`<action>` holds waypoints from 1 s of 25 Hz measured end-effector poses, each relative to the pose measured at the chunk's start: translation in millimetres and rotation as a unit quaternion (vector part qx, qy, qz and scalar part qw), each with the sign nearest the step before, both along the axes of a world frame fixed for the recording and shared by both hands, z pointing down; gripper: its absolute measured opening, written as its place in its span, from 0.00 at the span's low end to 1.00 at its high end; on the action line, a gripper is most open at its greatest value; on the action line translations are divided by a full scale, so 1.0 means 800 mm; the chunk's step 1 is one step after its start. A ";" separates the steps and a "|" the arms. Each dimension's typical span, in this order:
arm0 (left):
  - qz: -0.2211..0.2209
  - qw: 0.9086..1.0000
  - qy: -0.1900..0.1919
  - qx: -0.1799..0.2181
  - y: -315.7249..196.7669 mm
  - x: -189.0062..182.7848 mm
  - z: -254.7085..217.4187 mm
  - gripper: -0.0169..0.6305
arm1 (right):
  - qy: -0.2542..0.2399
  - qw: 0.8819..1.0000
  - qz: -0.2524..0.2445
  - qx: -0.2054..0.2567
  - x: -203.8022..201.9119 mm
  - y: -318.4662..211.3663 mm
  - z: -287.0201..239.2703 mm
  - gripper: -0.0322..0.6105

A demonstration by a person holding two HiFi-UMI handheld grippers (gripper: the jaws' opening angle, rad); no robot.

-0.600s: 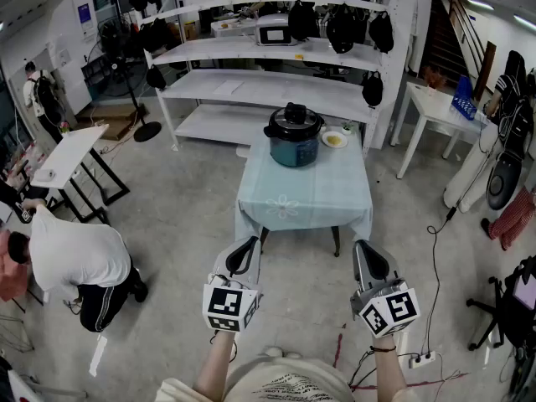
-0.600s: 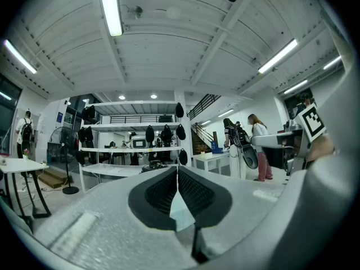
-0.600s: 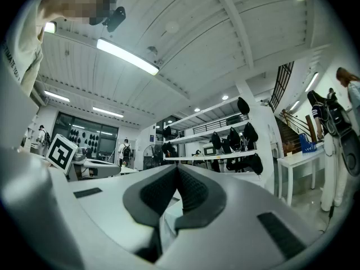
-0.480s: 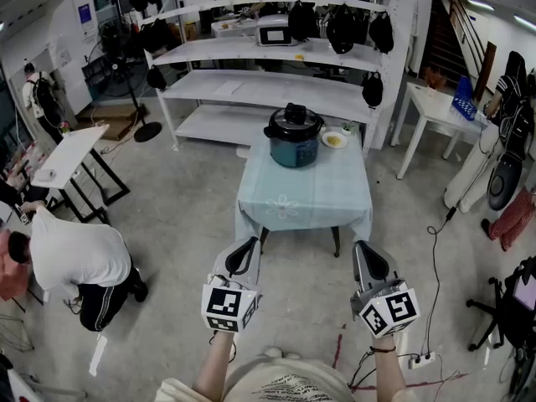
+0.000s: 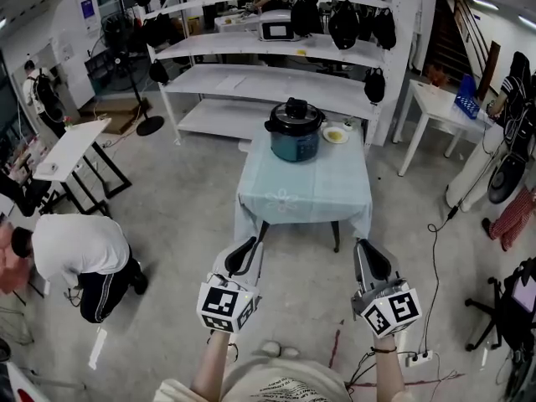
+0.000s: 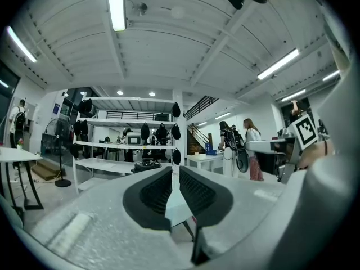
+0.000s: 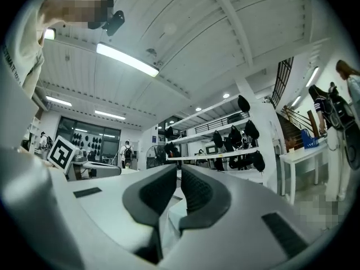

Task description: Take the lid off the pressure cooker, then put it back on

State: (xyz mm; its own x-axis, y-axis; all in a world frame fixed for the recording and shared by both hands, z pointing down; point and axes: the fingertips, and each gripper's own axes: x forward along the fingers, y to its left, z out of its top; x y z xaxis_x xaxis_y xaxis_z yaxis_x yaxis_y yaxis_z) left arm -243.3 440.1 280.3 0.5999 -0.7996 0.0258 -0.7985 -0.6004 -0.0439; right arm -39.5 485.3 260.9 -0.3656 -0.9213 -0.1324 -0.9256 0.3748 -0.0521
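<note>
At the far edge of the cloth-covered table stands a teal pressure cooker, its black lid on; the left gripper and right gripper are closed and empty.

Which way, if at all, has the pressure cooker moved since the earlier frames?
No. The pressure cooker sits at the table's far end beside the small plate, as before.

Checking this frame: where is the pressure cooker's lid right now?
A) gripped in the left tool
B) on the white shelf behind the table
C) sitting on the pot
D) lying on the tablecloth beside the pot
C: the black lid sits on top of the blue pressure cooker on the table, while the left tool and right tool are shut, empty and short of the table.
</note>
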 end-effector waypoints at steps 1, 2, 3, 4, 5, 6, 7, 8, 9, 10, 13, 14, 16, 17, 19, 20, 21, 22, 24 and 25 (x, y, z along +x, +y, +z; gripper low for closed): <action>0.001 1.000 0.000 -0.001 0.003 0.002 0.000 0.07 | -0.003 1.000 0.003 -0.003 0.003 0.001 0.001 0.06; 0.001 1.000 0.002 -0.002 0.005 0.003 0.001 0.08 | -0.001 1.000 0.005 -0.004 0.006 0.003 0.001 0.06; 0.001 1.000 0.003 -0.004 0.008 0.004 0.002 0.11 | 0.001 1.000 0.006 -0.005 0.008 0.004 0.002 0.06; 0.001 1.000 0.005 -0.005 0.010 0.005 0.003 0.17 | 0.001 1.000 0.005 -0.006 0.009 0.006 0.004 0.07; 0.001 1.000 0.007 -0.006 0.012 0.005 0.004 0.21 | -0.002 1.000 0.003 -0.006 0.010 0.007 0.005 0.11; -0.001 1.000 0.007 -0.005 0.014 0.005 0.005 0.24 | -0.004 1.000 0.001 -0.006 0.011 0.009 0.006 0.20; -0.005 1.000 0.008 -0.003 0.016 0.005 0.005 0.28 | -0.003 1.000 -0.001 -0.004 0.012 0.010 0.006 0.26; -0.009 1.000 0.010 0.001 0.017 0.005 0.004 0.31 | 0.001 1.000 -0.003 -0.003 0.013 0.011 0.007 0.28; -0.014 1.000 0.013 0.004 0.019 0.003 0.004 0.36 | 0.002 1.000 -0.006 -0.002 0.013 0.013 0.007 0.33; -0.019 1.000 0.015 0.005 0.020 0.002 0.004 0.40 | -0.001 1.000 -0.009 -0.001 0.013 0.014 0.007 0.42; -0.028 0.999 0.015 0.008 0.024 -0.003 0.007 0.44 | -0.012 1.000 -0.013 -0.001 0.016 0.017 0.012 0.51; -0.030 0.999 0.014 0.009 0.025 -0.004 0.009 0.44 | -0.012 1.000 -0.012 -0.003 0.017 0.017 0.014 0.52; -0.035 0.999 0.014 0.010 0.025 -0.006 0.008 0.44 | -0.015 1.000 -0.014 -0.005 0.018 0.015 0.015 0.53; -0.038 0.999 0.016 0.010 0.024 -0.007 0.007 0.44 | -0.016 1.000 -0.016 -0.004 0.017 0.014 0.014 0.53; -0.041 0.999 0.020 0.009 0.021 -0.008 0.006 0.44 | -0.014 1.000 -0.019 -0.002 0.017 0.013 0.011 0.54; -0.042 0.999 0.020 0.008 0.020 -0.008 0.005 0.44 | -0.015 1.000 -0.019 -0.002 0.017 0.012 0.010 0.54; -0.043 0.999 0.017 0.008 0.018 -0.007 0.005 0.44 | -0.020 1.000 -0.019 -0.002 0.019 0.010 0.009 0.54; -0.043 0.999 0.013 0.008 0.016 -0.006 0.006 0.44 | -0.028 0.999 -0.018 -0.004 0.021 0.007 0.009 0.54; -0.042 0.999 0.003 0.008 0.009 -0.002 0.009 0.44 | -0.041 0.999 -0.018 -0.007 0.026 0.000 0.010 0.54; -0.042 0.999 0.000 0.007 0.005 0.000 0.011 0.44 | -0.043 0.999 -0.019 -0.008 0.028 -0.004 0.011 0.54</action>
